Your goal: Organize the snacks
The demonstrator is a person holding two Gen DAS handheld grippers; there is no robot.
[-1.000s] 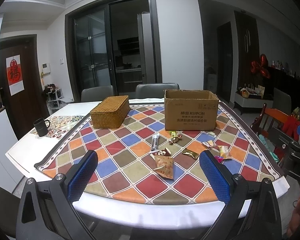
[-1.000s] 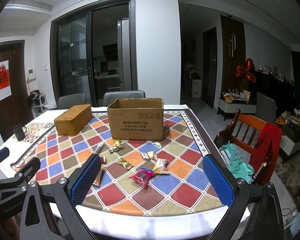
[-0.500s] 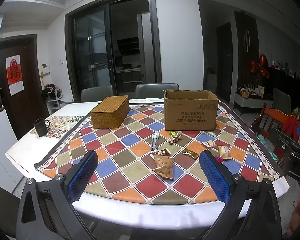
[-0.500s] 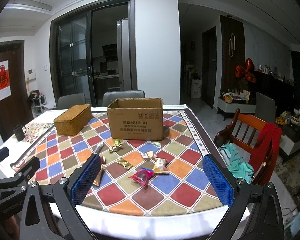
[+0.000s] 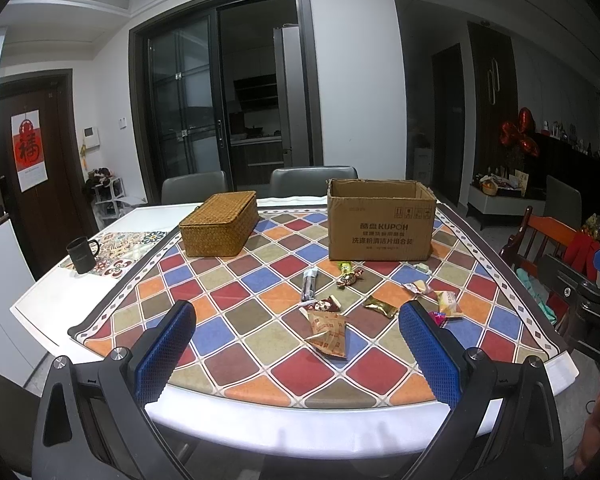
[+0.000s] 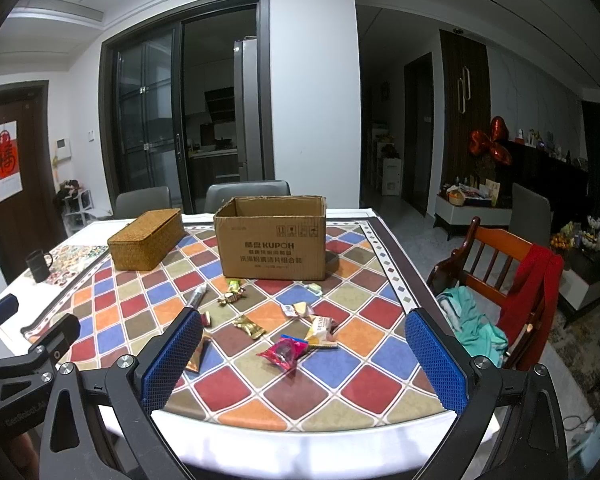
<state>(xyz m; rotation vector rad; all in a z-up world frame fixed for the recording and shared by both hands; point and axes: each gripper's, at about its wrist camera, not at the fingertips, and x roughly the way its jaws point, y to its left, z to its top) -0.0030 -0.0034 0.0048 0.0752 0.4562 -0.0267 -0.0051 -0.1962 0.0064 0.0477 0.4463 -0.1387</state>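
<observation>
On the table (image 5: 40, 292), a checkered cloth (image 5: 260, 320) carries scattered snacks (image 6: 284, 354) in front of an open box (image 6: 272, 240), with a wicker basket (image 5: 220, 230) to its left. Both the left gripper (image 5: 298, 350) and the right gripper (image 6: 304, 356) hover at the near edge, fingers spread and empty. Behind stand grey chairs (image 5: 314, 180) and dark glass doors (image 5: 220, 100).

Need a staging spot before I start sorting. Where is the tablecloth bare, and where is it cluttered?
Bare: the near left, between the wicker box and the table's front edge, and the near right corner. Crowded: the wrappers in front of the cardboard box.
</observation>
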